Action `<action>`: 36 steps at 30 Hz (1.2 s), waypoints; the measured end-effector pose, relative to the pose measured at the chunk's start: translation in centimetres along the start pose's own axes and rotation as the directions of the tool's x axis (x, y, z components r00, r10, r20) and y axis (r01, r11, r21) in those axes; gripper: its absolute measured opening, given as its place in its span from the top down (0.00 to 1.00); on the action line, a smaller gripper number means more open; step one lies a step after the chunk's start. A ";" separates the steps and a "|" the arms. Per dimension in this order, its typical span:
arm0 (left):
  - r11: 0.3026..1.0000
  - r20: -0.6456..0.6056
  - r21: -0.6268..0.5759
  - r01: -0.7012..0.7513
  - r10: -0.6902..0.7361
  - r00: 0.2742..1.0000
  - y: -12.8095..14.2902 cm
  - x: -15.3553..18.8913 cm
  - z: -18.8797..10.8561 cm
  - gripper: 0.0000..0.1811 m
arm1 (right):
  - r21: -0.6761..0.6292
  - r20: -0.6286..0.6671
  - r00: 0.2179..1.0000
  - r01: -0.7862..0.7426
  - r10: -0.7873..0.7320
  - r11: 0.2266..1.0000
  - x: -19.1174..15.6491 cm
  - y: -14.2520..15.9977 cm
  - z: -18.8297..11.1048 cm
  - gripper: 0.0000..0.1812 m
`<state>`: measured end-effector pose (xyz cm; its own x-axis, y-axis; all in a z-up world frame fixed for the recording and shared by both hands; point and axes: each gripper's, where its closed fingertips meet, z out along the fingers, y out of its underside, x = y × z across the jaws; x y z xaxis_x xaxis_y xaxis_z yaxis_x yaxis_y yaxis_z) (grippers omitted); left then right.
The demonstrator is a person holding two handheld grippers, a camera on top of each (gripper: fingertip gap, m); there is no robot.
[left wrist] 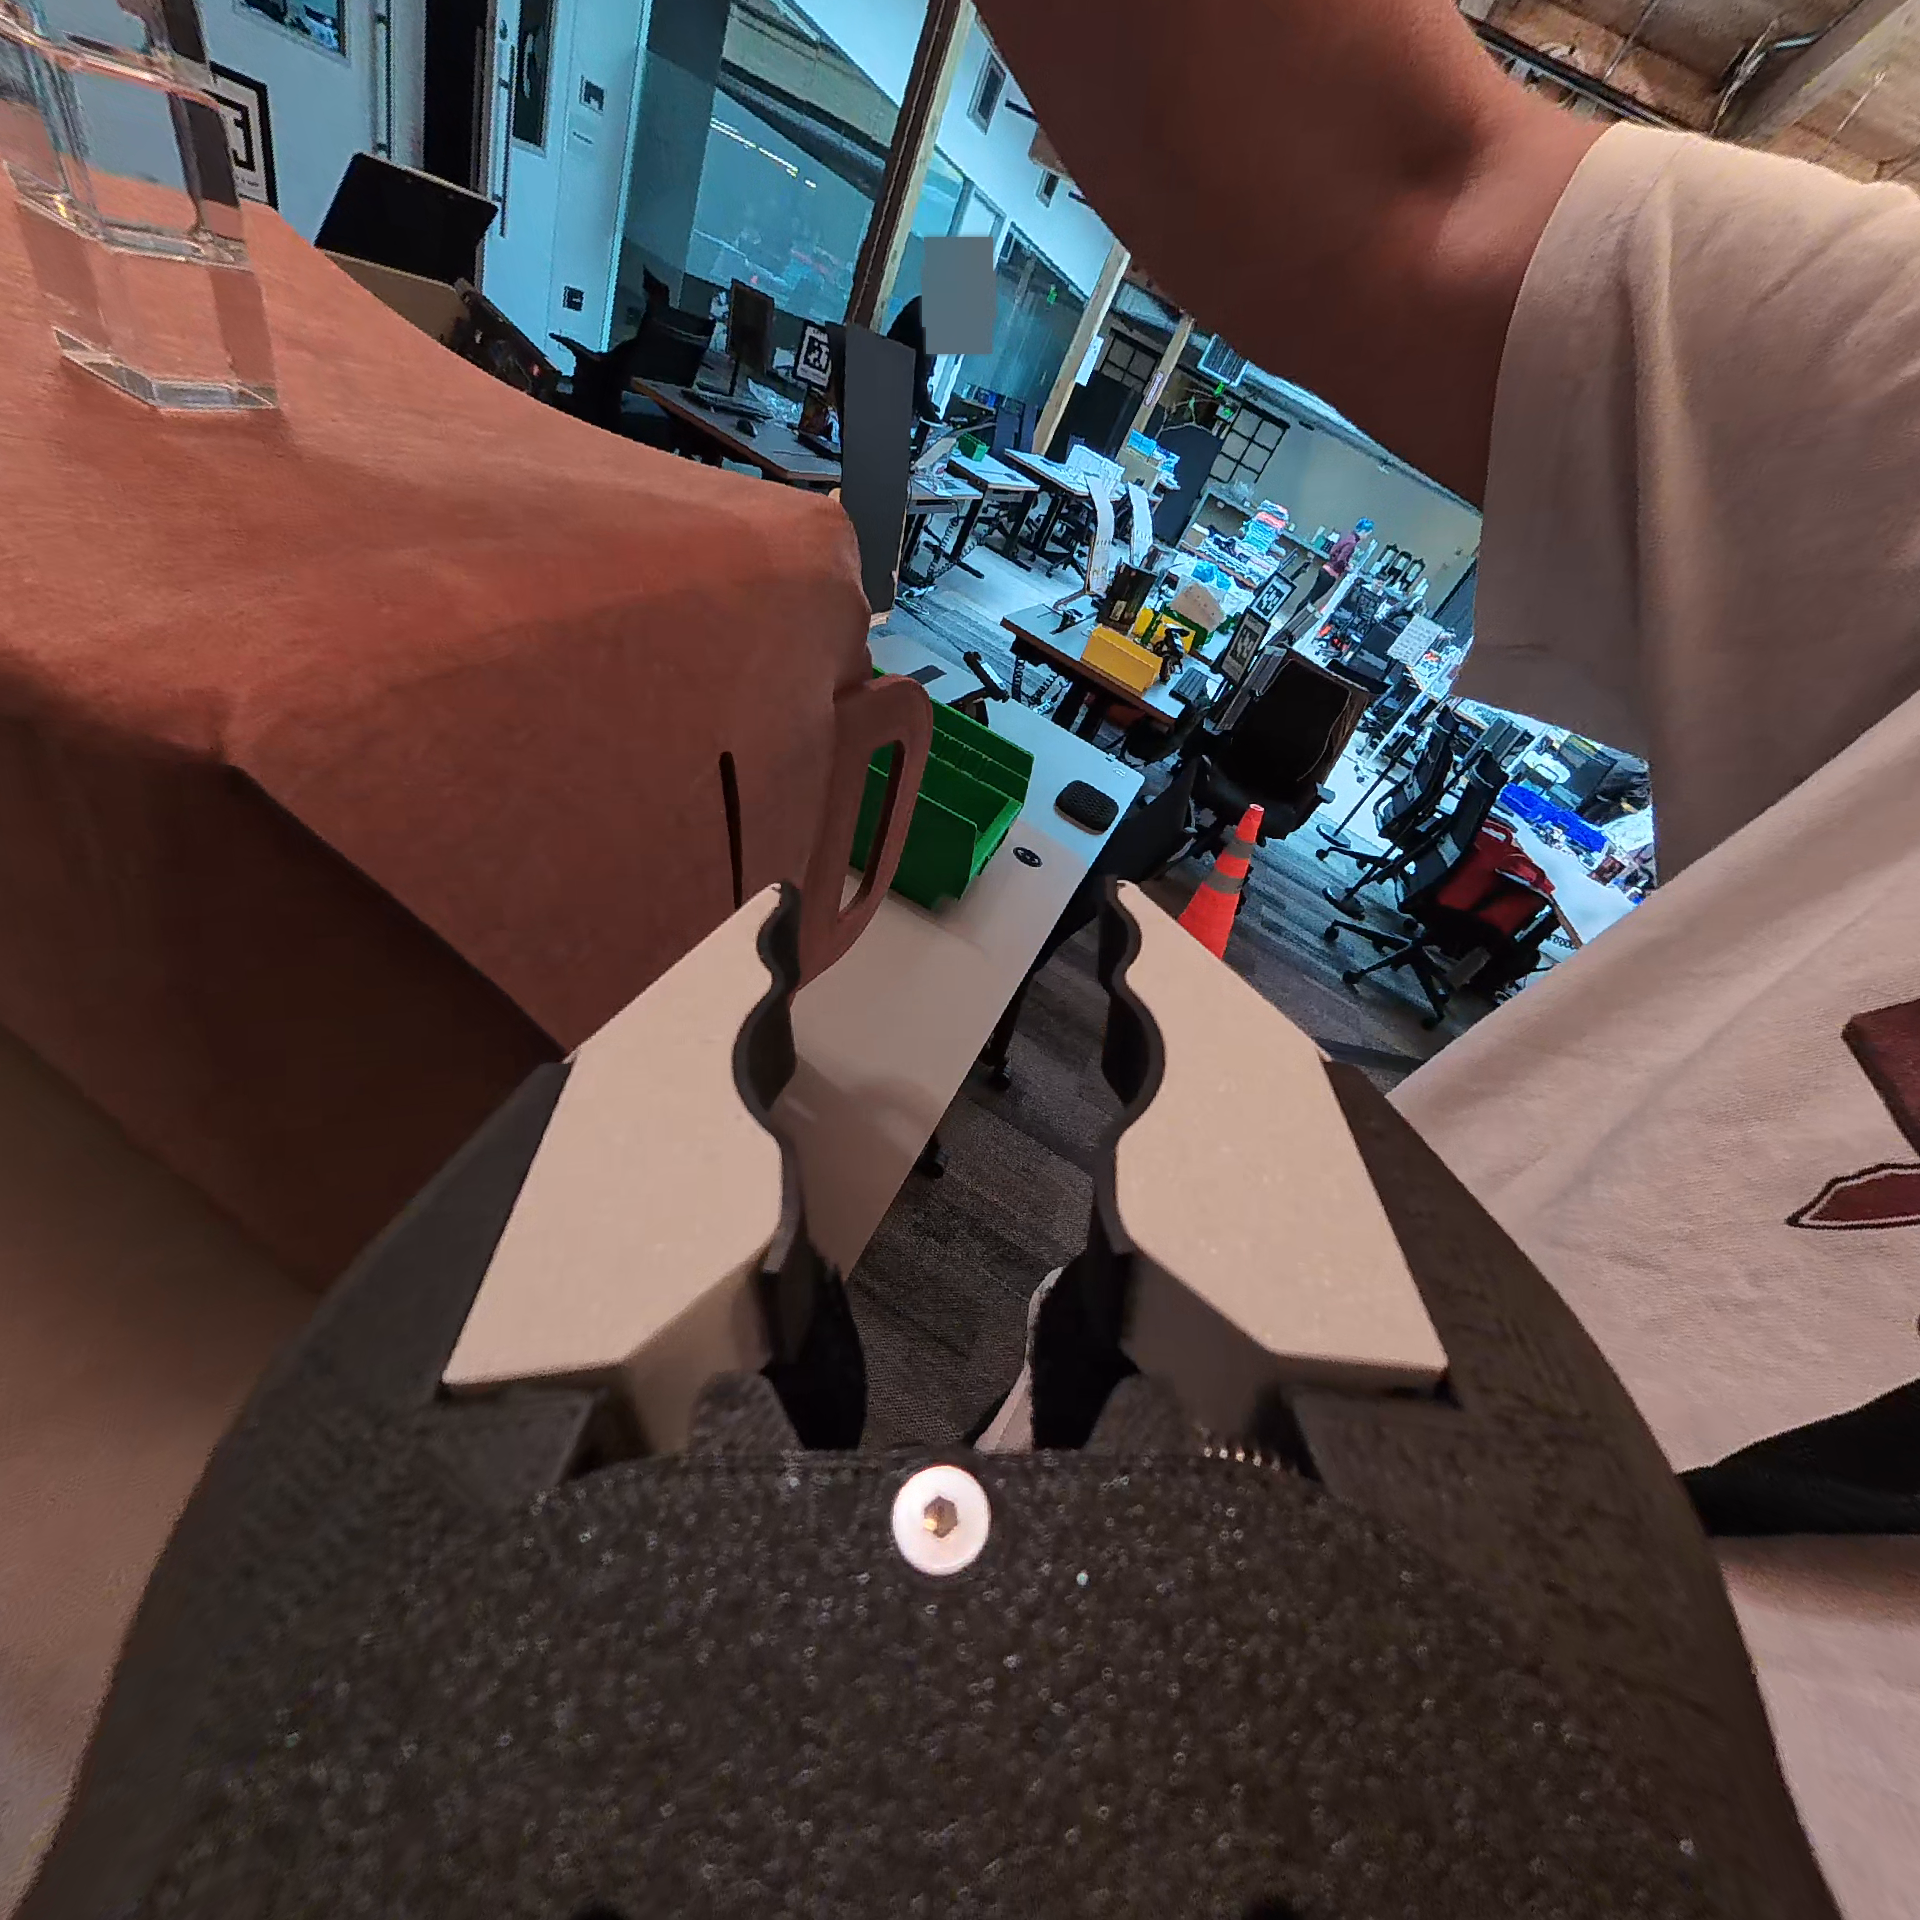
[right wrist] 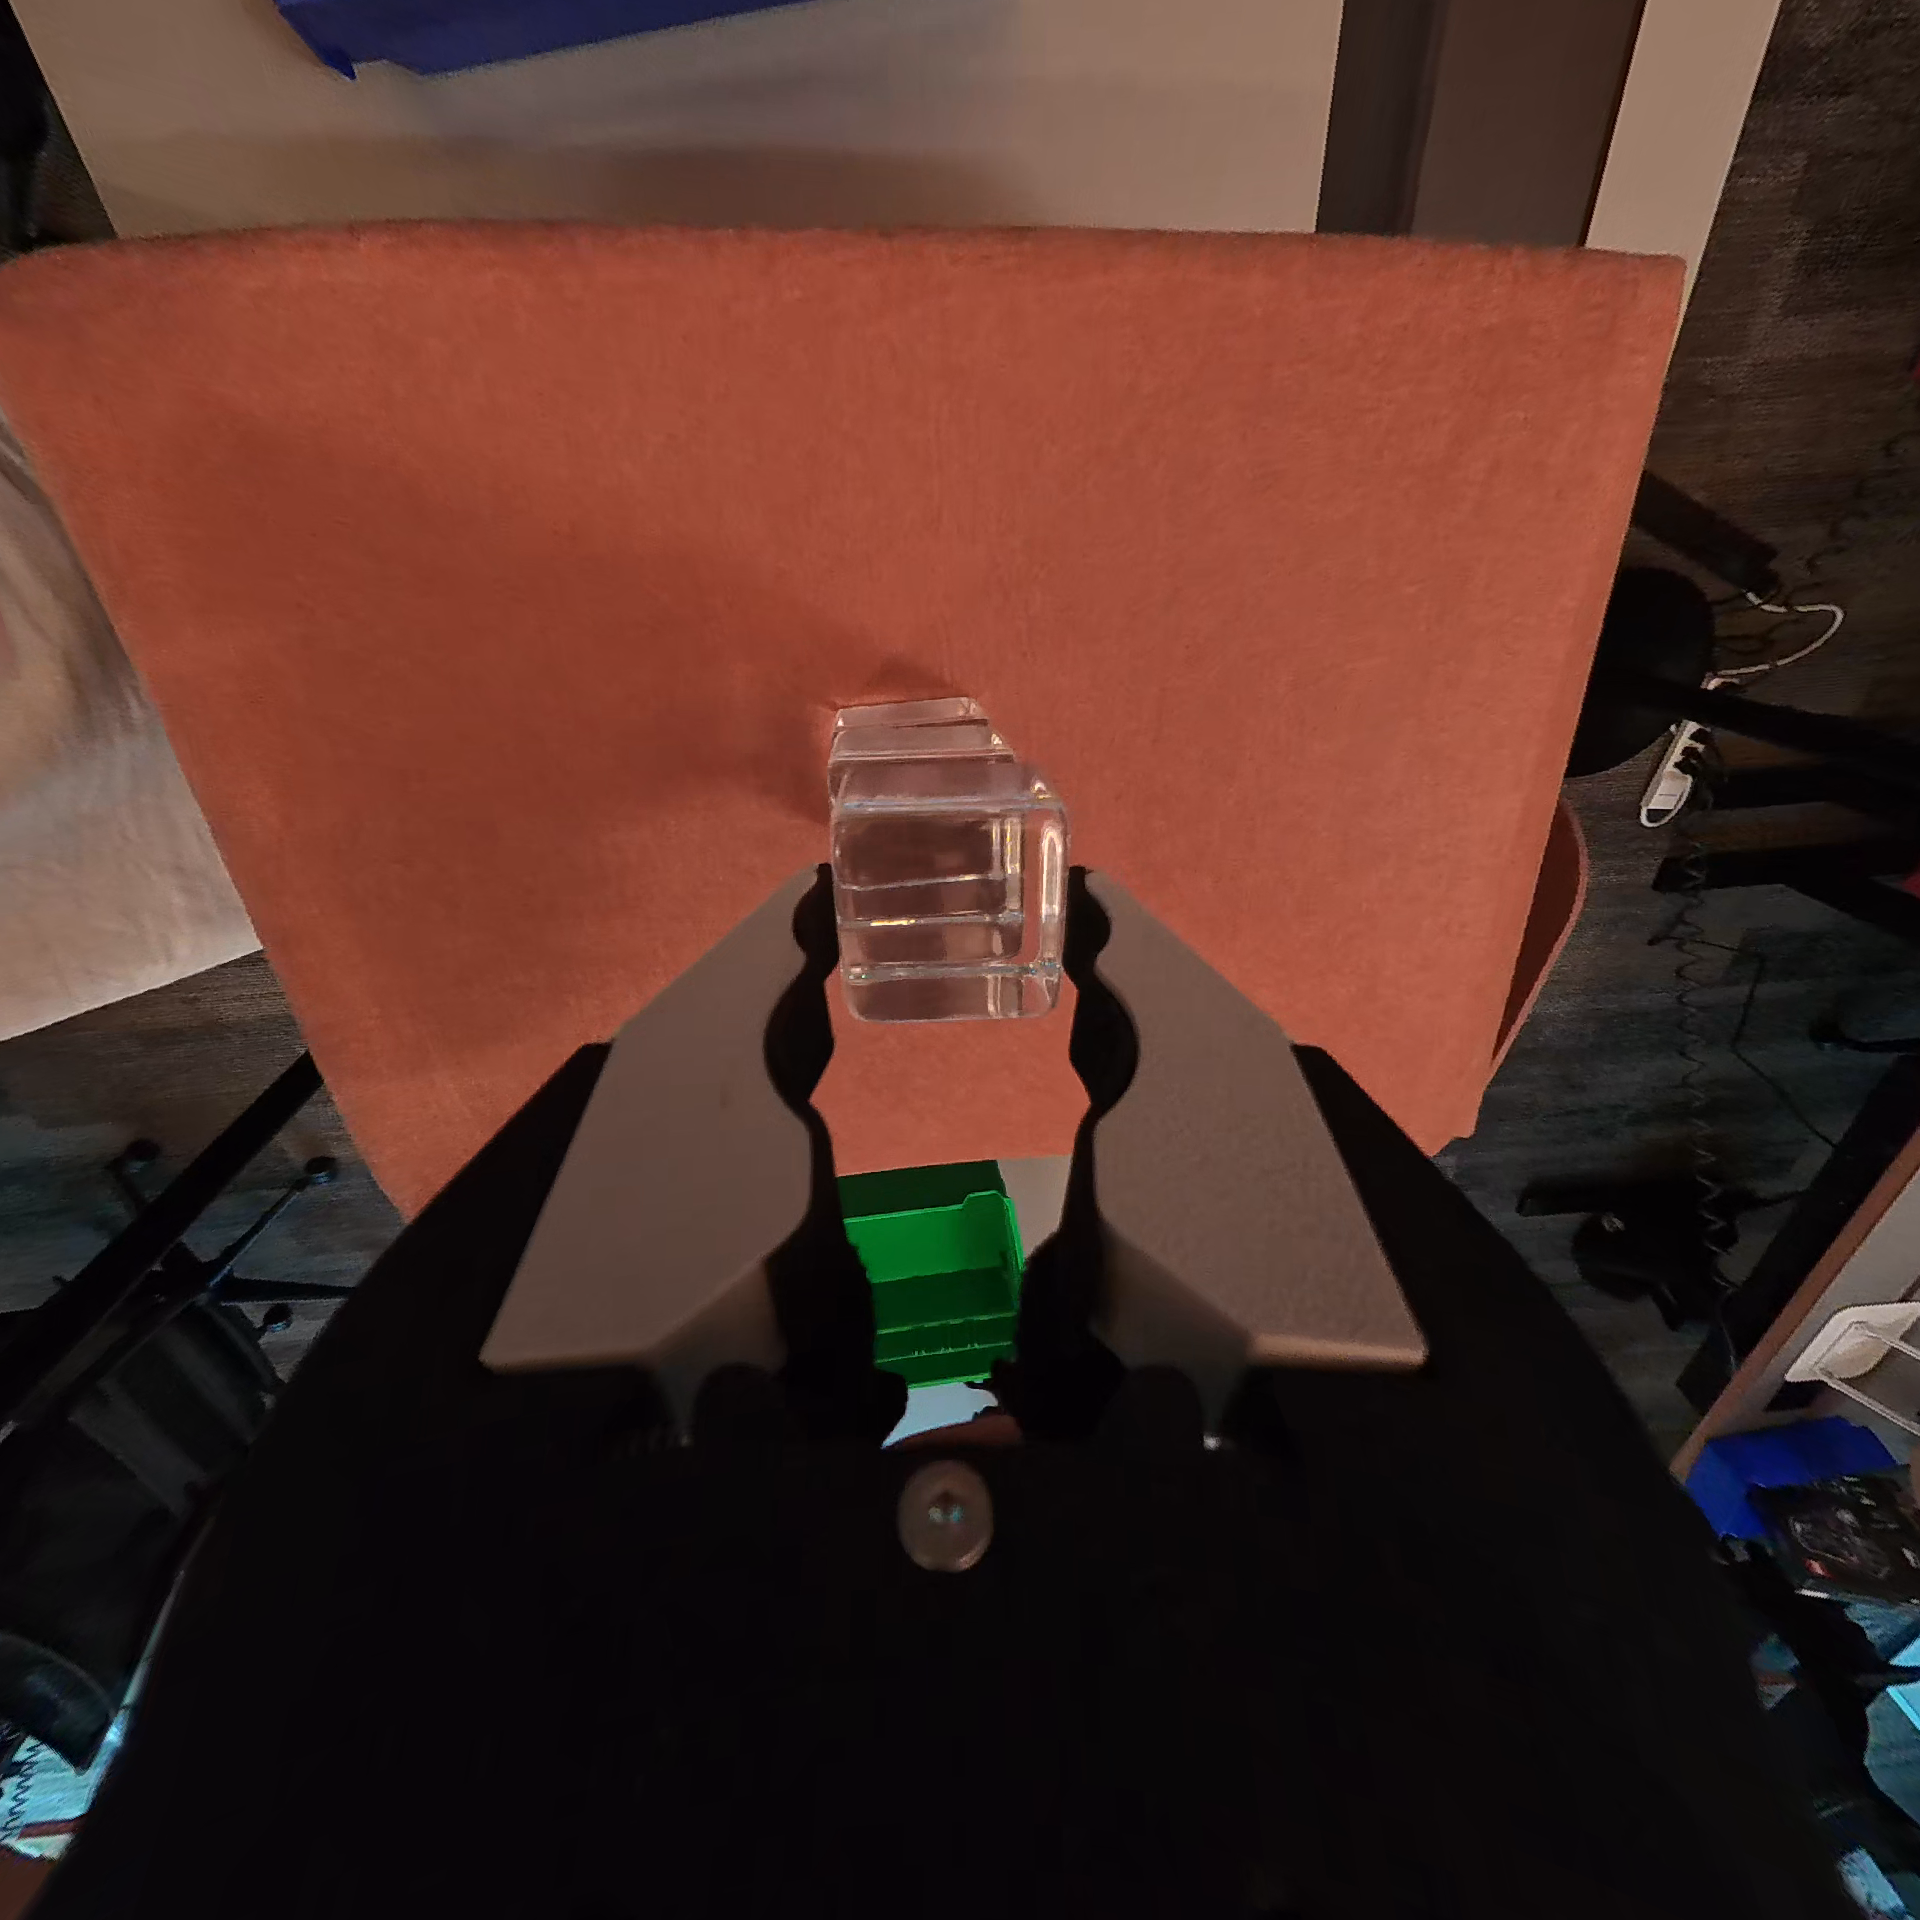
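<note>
A tall clear acrylic block (right wrist: 945, 894) stands on a rust-orange cloth (right wrist: 623, 520) that covers a table. My right gripper (right wrist: 948, 883) comes from above, and its jaws touch both sides of the block's top. The cloth puckers at the block's base. In the left wrist view the block (left wrist: 135, 208) stands at the far upper left on the cloth (left wrist: 364, 571). My left gripper (left wrist: 948, 902) is open and empty, low beside the table's draped corner. Its left fingertip is next to a hanging cloth loop (left wrist: 878, 821).
A green plastic bin (left wrist: 961, 810) sits on a white desk (left wrist: 935, 997) past the cloth's edge; it also shows between the right fingers (right wrist: 935, 1278). A person's arm and white T-shirt (left wrist: 1662, 623) fill the right. An orange cone (left wrist: 1226, 878) and office chairs stand beyond.
</note>
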<state>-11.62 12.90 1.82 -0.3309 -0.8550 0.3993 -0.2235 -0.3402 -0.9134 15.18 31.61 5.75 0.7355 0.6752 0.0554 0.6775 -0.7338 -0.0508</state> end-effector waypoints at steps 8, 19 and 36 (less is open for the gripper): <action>1.000 0.016 -0.010 -0.013 0.013 1.000 0.1 -0.1 0.0 0.68 | -0.016 0.024 1.000 -0.008 0.008 1.000 -0.4 0.2 0.2 0.77; 1.000 0.011 -0.018 -0.019 0.020 1.000 0.2 0.0 0.2 0.68 | -0.031 0.034 0.999 -0.007 0.009 0.999 -0.3 0.2 0.5 0.77; 0.999 -0.007 -0.034 -0.027 0.027 1.000 0.6 0.7 0.4 0.68 | -0.049 0.028 1.000 0.000 0.001 0.999 -0.1 0.5 0.6 0.76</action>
<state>-11.58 11.95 1.55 -0.3430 -0.8611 0.3753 -0.2459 -0.3033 -0.9206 15.50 31.22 5.11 0.7362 0.6762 0.0269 0.6765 -0.7364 -0.0018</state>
